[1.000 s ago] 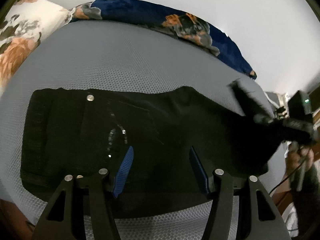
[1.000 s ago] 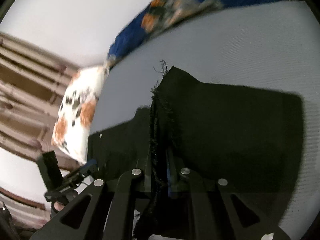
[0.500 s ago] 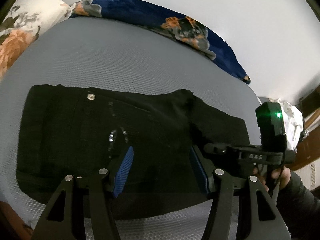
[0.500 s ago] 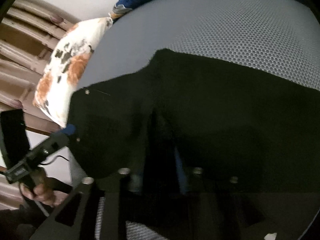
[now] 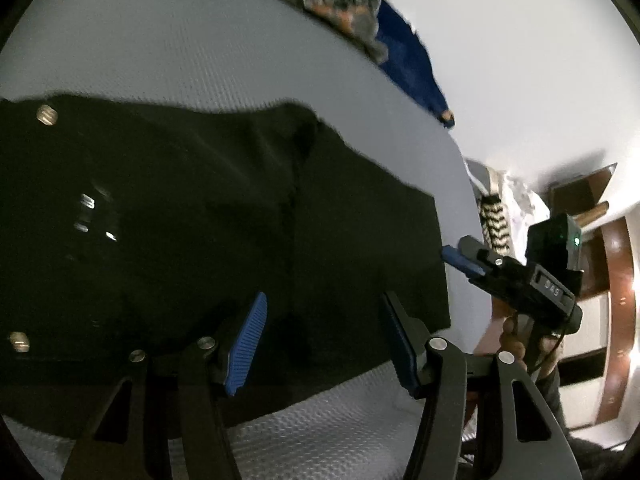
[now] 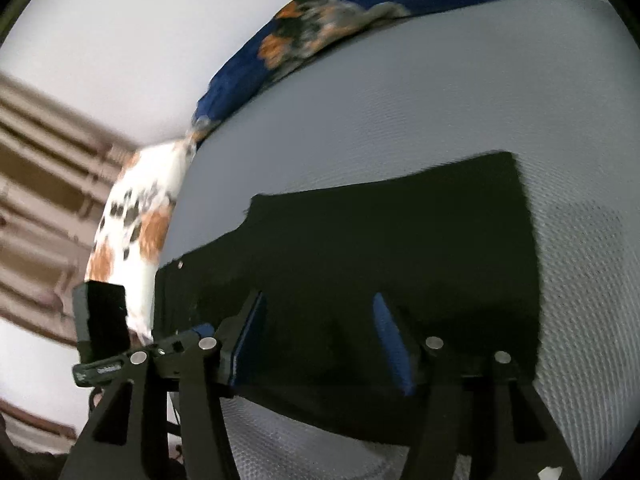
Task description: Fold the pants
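Pants (image 5: 200, 240) flat beneath the spread left claw (image 5: 324, 340)

The bed (image 6: 400, 92), covered in a grey honeycomb-textured sheet, carries black pants (image 6: 380, 240) folded flat near its front edge. A blue floral blanket (image 6: 360, 12) lies along the far edge, and a white, orange-flowered pillow (image 6: 136, 232) sits at the far-left corner.
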Action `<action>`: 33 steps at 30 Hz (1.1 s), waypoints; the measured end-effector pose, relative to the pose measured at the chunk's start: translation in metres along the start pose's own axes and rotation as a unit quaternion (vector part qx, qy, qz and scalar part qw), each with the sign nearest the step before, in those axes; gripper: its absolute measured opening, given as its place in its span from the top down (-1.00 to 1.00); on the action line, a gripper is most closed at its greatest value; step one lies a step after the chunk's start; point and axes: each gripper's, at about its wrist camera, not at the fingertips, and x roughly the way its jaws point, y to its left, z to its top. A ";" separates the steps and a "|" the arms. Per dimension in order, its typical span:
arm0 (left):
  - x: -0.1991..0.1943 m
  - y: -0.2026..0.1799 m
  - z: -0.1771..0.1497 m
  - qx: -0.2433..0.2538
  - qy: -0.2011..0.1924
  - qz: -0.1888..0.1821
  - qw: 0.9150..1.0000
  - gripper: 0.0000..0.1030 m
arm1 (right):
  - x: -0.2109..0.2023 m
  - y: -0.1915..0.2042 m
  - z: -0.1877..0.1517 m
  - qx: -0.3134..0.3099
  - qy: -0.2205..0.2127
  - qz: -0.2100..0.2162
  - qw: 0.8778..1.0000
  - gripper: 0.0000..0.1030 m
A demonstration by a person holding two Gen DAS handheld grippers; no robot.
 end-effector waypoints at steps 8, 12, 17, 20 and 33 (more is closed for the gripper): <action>0.031 0.008 0.005 -0.045 0.039 -0.004 0.998 -0.11 | -0.012 -0.025 -0.012 0.048 -0.020 0.006 0.999 -0.08; 0.040 0.009 0.002 -0.055 0.041 -0.028 0.997 -0.11 | -0.019 -0.035 -0.013 0.053 -0.027 0.008 0.998 -0.08; 0.053 0.002 0.001 -0.066 0.053 -0.059 0.995 -0.10 | -0.023 -0.042 -0.013 0.061 -0.034 0.008 0.998 -0.08; 0.060 0.003 -0.001 -0.079 0.061 -0.084 0.991 0.12 | -0.021 -0.046 -0.016 0.068 -0.033 0.009 0.997 -0.09; 0.049 -0.023 -0.007 -0.034 0.054 -0.042 0.997 0.87 | -0.016 -0.035 -0.025 0.032 -0.020 -0.069 0.997 -0.09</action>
